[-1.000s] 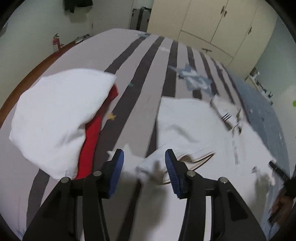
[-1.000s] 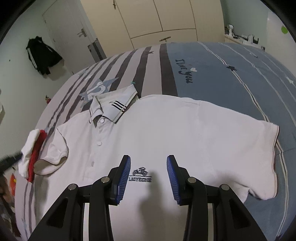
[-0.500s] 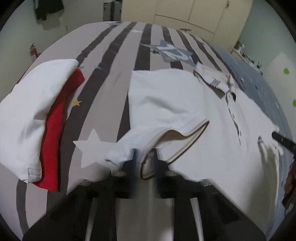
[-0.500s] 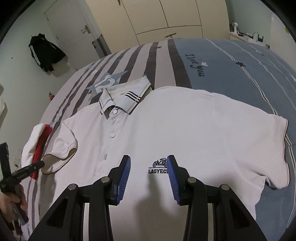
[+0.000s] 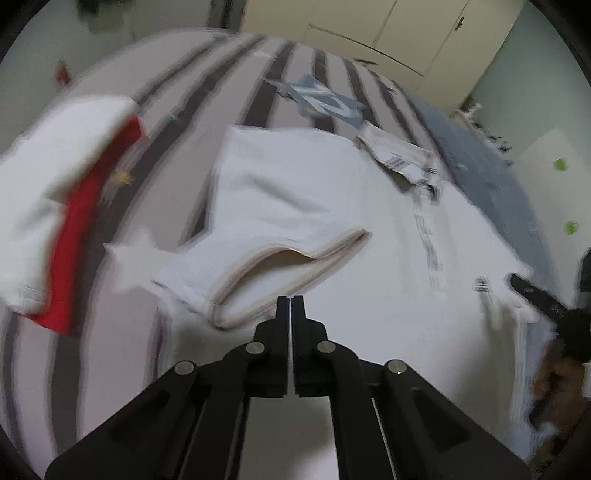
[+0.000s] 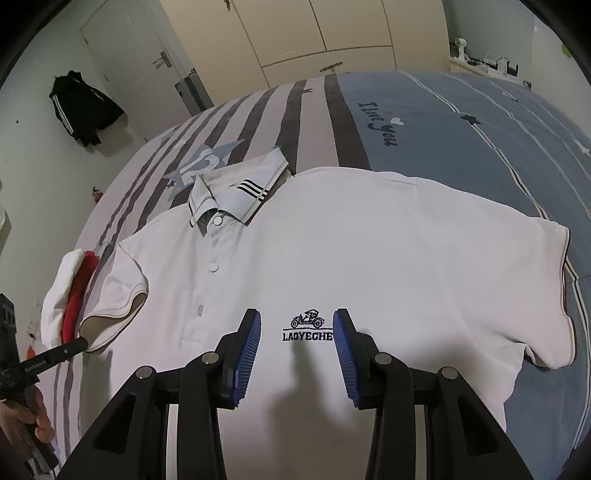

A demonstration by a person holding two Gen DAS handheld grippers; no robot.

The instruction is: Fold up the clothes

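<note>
A white polo shirt (image 6: 369, 258) lies face up and spread flat on the bed, collar (image 6: 236, 195) at the far side. Its left sleeve (image 5: 258, 266) is puffed open, with the hem right at the tips of my left gripper (image 5: 291, 301). The jaws are opening, a narrow slit apart. I see no cloth between the pads. In the right wrist view the left gripper (image 6: 83, 343) touches the sleeve's (image 6: 118, 295) lower corner. My right gripper (image 6: 297, 336) hovers open over the chest logo (image 6: 308, 328), gripping nothing. The right sleeve (image 6: 546, 295) lies flat.
A folded white and red pile (image 5: 55, 221) sits on the striped bedcover (image 5: 177, 122) left of the shirt. Blue bedcover (image 6: 461, 122) stretches beyond and to the right. Wardrobe doors (image 6: 332, 33), a door and a hanging black jacket (image 6: 83, 107) line the far wall. A person's hand (image 6: 33, 417) holds the left gripper.
The left gripper came down onto the left sleeve and shut on its hem; now a slit shows between its jaws. The right gripper has stayed open over the logo.
</note>
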